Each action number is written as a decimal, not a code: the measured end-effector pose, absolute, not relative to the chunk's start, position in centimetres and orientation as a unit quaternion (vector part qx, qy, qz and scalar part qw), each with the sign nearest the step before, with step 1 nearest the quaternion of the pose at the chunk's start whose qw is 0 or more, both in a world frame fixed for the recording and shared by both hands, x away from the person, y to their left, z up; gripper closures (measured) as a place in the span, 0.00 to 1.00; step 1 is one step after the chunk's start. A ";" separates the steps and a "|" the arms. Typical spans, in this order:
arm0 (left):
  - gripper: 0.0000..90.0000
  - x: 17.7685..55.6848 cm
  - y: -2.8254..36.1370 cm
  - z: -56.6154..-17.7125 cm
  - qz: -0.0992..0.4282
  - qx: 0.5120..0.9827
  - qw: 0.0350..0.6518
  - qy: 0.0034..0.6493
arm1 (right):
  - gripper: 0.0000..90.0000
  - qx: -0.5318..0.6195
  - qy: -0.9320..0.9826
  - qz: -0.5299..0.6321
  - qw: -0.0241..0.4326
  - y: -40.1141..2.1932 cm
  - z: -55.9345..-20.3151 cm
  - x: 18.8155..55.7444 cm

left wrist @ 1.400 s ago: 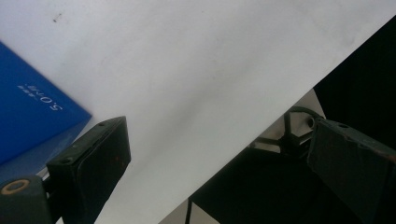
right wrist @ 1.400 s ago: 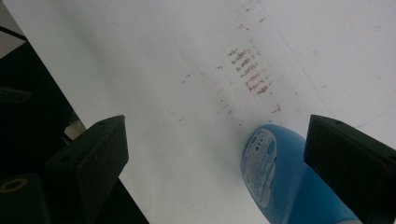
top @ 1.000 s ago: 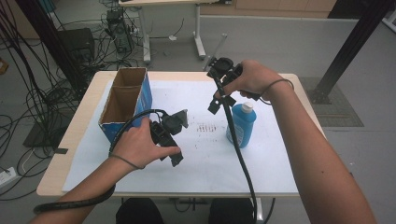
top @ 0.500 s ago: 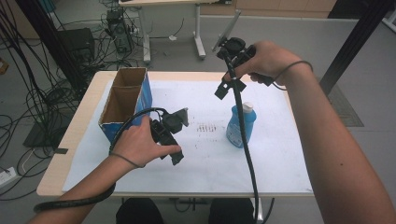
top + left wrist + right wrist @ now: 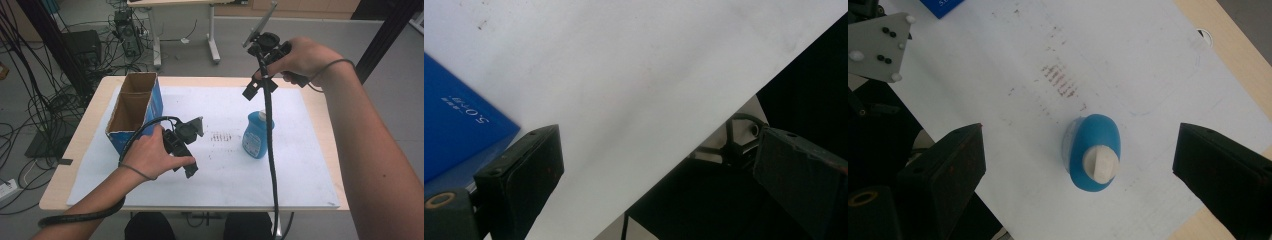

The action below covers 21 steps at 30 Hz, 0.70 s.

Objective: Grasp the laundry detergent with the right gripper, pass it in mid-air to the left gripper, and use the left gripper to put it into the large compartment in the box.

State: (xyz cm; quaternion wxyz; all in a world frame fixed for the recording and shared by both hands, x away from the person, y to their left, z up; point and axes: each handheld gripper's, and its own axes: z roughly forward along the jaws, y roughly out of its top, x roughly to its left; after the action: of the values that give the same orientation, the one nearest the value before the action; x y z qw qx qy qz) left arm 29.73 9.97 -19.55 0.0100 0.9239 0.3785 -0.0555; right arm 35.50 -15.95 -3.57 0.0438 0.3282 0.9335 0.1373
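Right gripper (image 5: pixel 1078 165) hangs spread above the upright blue bottle (image 5: pixel 258 134) on the white sheet (image 5: pixel 300 165) — nothing held. Risk: an off-centre descent clips the cap (image 5: pixel 1101 162) and topples it.

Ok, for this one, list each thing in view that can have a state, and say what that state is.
blue bottle: upright on the white sheet, white cap on, nothing gripping it.
cardboard box: standing on the table, top open.
right gripper: open, held above the bottle, holding nothing.
left gripper: open, low over the sheet beside the box, holding nothing.
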 end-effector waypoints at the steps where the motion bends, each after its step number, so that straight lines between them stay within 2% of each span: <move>1: 0.07 29.7 9.9 -19.6 -0.056 0.924 0.010 0.378 | 0.07 0.331 0.933 0.136 0.044 -16.1 -3.6 35.5; 21: 0.07 29.9 9.3 -19.7 -0.056 0.927 0.006 0.372 | 0.07 0.375 0.918 0.126 0.044 -19.8 -5.1 35.3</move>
State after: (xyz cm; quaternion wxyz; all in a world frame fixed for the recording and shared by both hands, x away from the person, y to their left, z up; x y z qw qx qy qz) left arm 29.87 9.29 -19.73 0.0063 0.9267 0.3716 -0.0562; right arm 35.27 -19.84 -5.08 0.0437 0.3747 0.9176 0.1255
